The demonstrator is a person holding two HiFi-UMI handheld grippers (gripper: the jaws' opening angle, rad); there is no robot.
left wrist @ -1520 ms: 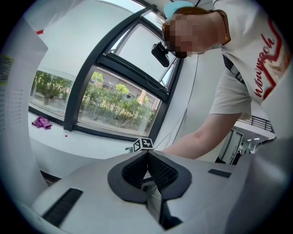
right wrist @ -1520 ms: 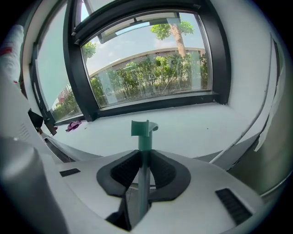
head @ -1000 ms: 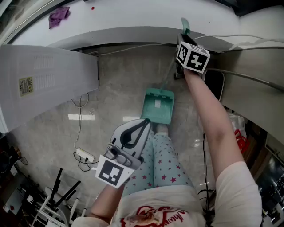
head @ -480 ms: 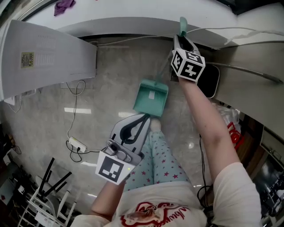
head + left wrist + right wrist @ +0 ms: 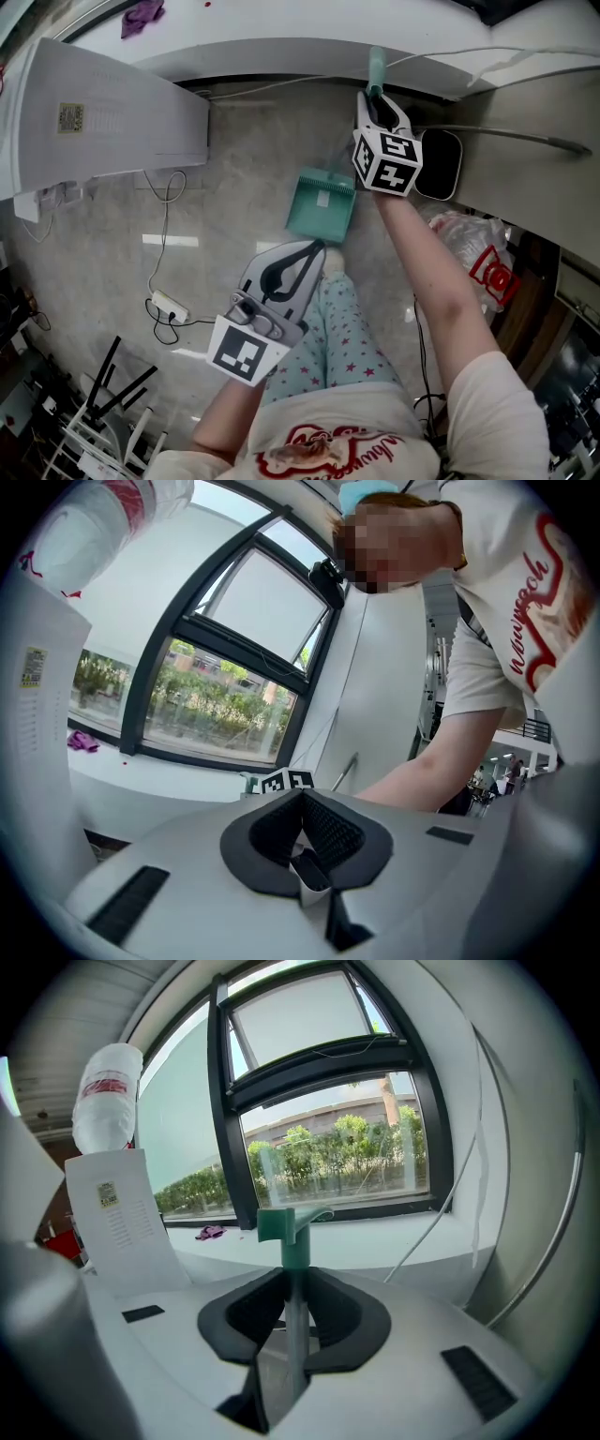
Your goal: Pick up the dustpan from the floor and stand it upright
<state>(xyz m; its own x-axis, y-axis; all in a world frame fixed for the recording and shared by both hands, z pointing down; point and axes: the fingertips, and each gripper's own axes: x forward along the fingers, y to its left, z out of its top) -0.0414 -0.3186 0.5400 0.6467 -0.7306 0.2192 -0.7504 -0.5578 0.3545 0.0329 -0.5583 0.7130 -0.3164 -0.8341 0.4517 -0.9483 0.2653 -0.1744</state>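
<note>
a: what's at the right fingers?
b: the right gripper (image 5: 375, 101) has its jaws clamped on the dustpan handle (image 5: 292, 1241). the thin metal shaft sits between the pads, and the teal grip pokes past the tips toward the far window sill (image 5: 281, 23).
a: and the pan itself?
b: the teal pan (image 5: 322, 206) is at the shaft's low end, nearer than that gripper and a little left of it. i cannot tell whether it touches the floor (image 5: 234, 187).
a: the other one?
b: the left gripper (image 5: 314, 249) has its jaws together on nothing — its tips are just near of the pan, apart from it.
a: arms?
b: the right arm is stretched far out; the left is bent close, above a starred trouser leg (image 5: 342, 328).
a: around them?
b: a white cabinet (image 5: 103, 122) is at far left, a purple cloth (image 5: 142, 16) on the sill, a power strip (image 5: 167, 307) on the floor at left and a plastic bag (image 5: 473, 258) at right — all well clear of the pan.
</note>
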